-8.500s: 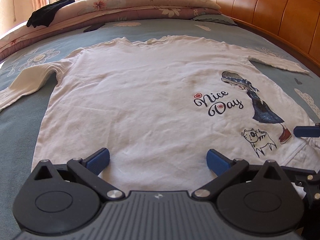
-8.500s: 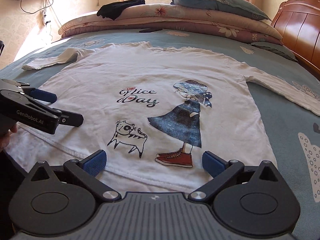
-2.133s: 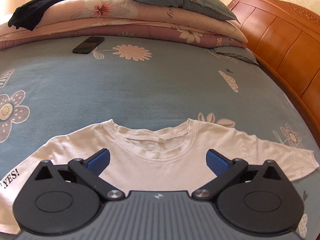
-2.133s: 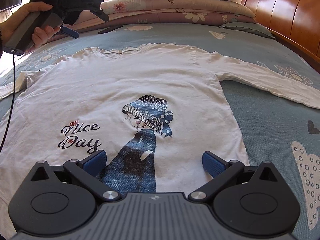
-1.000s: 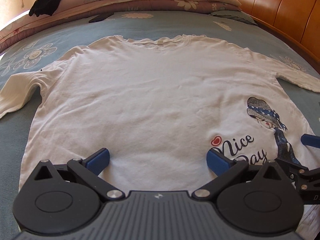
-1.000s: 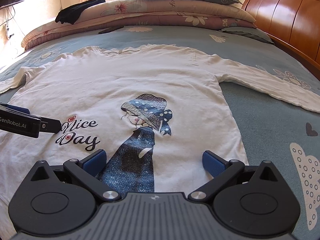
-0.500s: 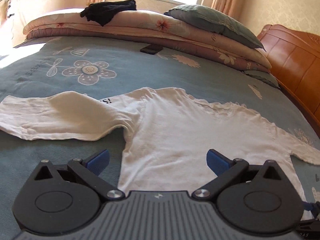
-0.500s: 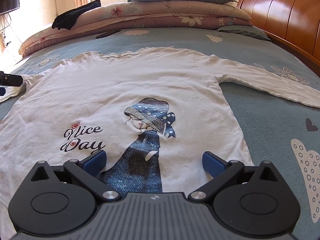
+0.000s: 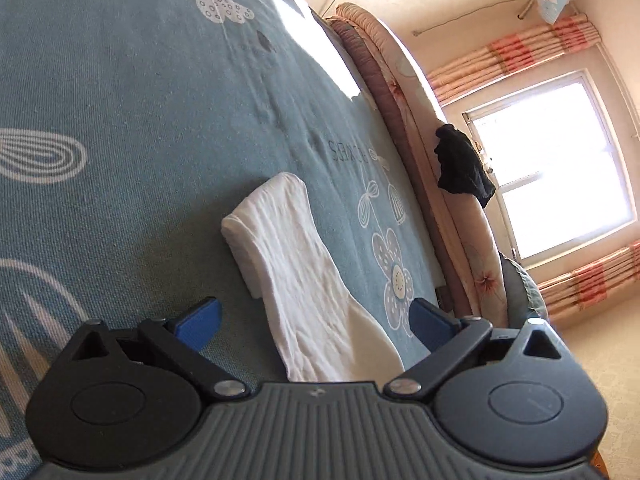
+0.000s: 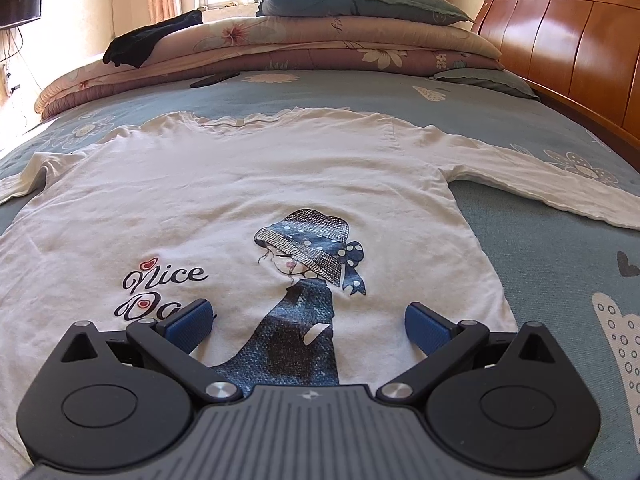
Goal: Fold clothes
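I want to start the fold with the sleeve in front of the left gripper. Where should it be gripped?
Probably near the cuff end of the sleeve, coming in along its length. It lies flat and straight on the bed cover; the left gripper, jaws closing but not touching it, already straddles the sleeve.

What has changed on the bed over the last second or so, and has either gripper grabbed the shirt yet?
The left gripper swung from the shirt's body out to its left sleeve and rolled over; its jaws are closing around the sleeve but not yet pressing it. Nothing has been taken hold of. The right gripper stays open over the shirt, which lies flat and unfolded on the bedspread as before.
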The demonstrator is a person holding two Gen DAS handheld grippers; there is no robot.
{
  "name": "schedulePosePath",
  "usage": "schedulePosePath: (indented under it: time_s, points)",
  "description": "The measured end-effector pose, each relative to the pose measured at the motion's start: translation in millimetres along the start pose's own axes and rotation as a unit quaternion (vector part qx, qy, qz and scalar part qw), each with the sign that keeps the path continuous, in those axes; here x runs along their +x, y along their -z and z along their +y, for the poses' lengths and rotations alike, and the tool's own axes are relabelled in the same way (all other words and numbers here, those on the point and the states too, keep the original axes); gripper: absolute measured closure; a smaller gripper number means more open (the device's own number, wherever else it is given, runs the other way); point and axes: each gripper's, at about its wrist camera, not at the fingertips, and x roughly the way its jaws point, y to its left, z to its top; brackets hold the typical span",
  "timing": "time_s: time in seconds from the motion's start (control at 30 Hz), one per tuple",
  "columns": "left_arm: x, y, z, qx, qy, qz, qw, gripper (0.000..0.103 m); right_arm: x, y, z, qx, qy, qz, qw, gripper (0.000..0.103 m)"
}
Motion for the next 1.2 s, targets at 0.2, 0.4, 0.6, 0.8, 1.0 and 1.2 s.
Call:
schedulePosePath:
  time_s: [0.2, 0.4, 0.6, 0.8, 1.0, 1.2]
  points:
    - [24, -6, 7, -0.023, 0.033, 0.003, 0.9992, 0.026, 0, 1, 0, 0.003, 0.001, -0.006, 1.0, 0.0]
    - [39, -19, 11, -0.036, 0.049, -0.021, 0.9979, 0.027, 1, 1, 0, 0.004, 0.0, -0.008, 1.0, 0.0]
    - [48, -30, 10, -0.037, 0.062, -0.05, 0.9961, 0.026, 1, 2, 1, 0.005, 0.001, -0.009, 1.0, 0.0]
    - [50, -31, -6, 0.023, -0.03, -0.06, 0.9975, 0.081, 1, 2, 1, 0.005, 0.002, -0.01, 1.0, 0.0]
    - [34, -22, -34, 0.13, -0.111, -0.104, 0.9799, 0.099, 1, 2, 1, 0.005, 0.002, -0.01, 1.0, 0.0]
    - [-1, 6, -72, 0.247, -0.144, -0.165, 0.944, 0.099, 0, 2, 2, 0.006, 0.003, -0.011, 1.0, 0.0]
